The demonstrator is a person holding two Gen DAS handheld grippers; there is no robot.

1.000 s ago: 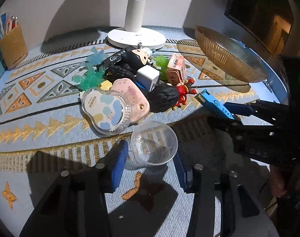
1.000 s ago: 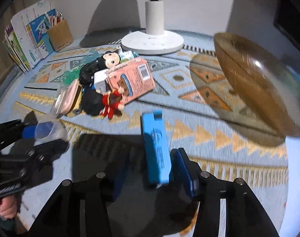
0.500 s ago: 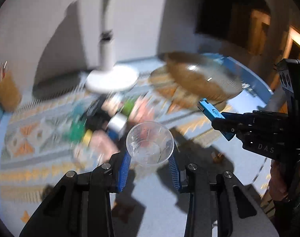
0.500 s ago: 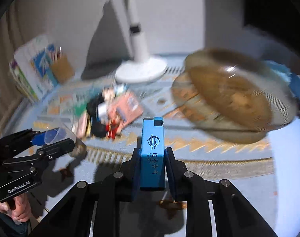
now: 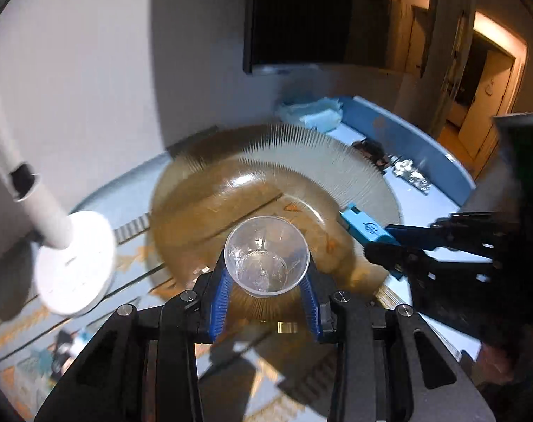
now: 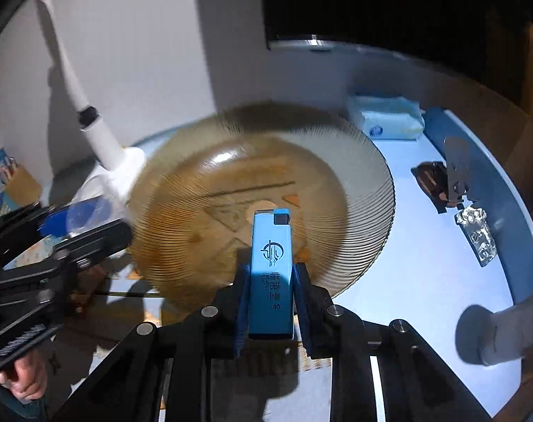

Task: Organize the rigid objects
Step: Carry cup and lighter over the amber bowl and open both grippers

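Observation:
My left gripper (image 5: 266,286) is shut on a clear plastic cup (image 5: 266,256), held upright above the near part of a ribbed amber glass bowl (image 5: 210,211). My right gripper (image 6: 270,292) is shut on a blue lighter (image 6: 271,263), standing on end between the pads, over the same bowl (image 6: 203,190). In the left wrist view the right gripper (image 5: 371,242) comes in from the right with the lighter (image 5: 363,227) at the bowl's right rim. In the right wrist view the left gripper (image 6: 87,221) shows at the left with the cup (image 6: 90,212).
A white lamp base (image 5: 73,263) and its stem (image 6: 90,130) stand left of the bowl. A tissue pack (image 6: 385,121), a dark clip (image 6: 438,186) and a foil packet (image 6: 477,235) lie on the blue table (image 6: 424,281) to the right. A hand (image 6: 24,383) holds the left gripper.
Both grippers closed on their objects, lifted them off the patterned mat and swung right from the toy pile to above the amber bowl.

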